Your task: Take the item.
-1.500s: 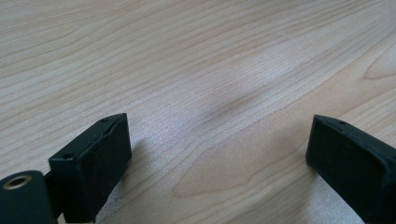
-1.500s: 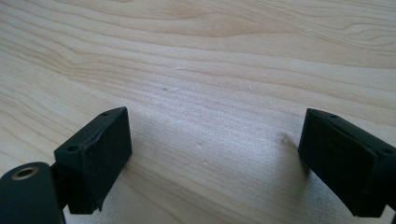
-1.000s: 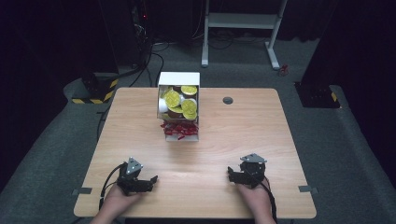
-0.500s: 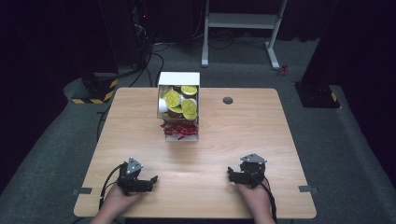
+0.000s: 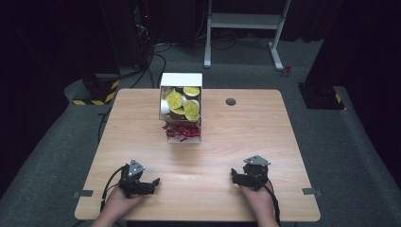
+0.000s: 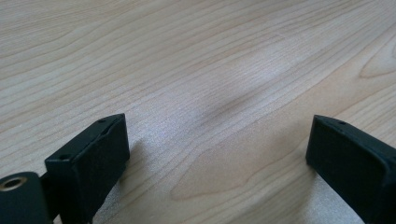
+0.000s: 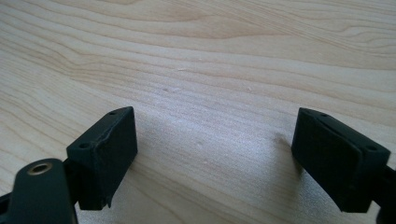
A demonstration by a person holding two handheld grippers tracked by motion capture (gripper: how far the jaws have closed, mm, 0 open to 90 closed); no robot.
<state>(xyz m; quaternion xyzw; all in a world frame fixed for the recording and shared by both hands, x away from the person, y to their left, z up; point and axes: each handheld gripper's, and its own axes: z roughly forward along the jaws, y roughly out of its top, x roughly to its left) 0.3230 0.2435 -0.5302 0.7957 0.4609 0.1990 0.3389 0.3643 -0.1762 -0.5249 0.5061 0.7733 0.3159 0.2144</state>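
- Jaws on both sides stand wide apart with nothing between them. The left gripper [image 5: 142, 183] and right gripper [image 5: 246, 177] rest low on the near edge of the table [image 5: 246, 132], a hand behind each.
- In both gripper views there's just bare wood grain ahead of the jaws.
- Further out, near the middle-far part of the table and well apart from both grippers, sits the white box [image 5: 182, 106], open side up, with yellow-topped cups [image 5: 182, 101] inside and red pieces [image 5: 182, 131] at its near end.
- My take: the step is the reach, so lift first, keep the jaws apart, and come in from the near side without bumping the box.
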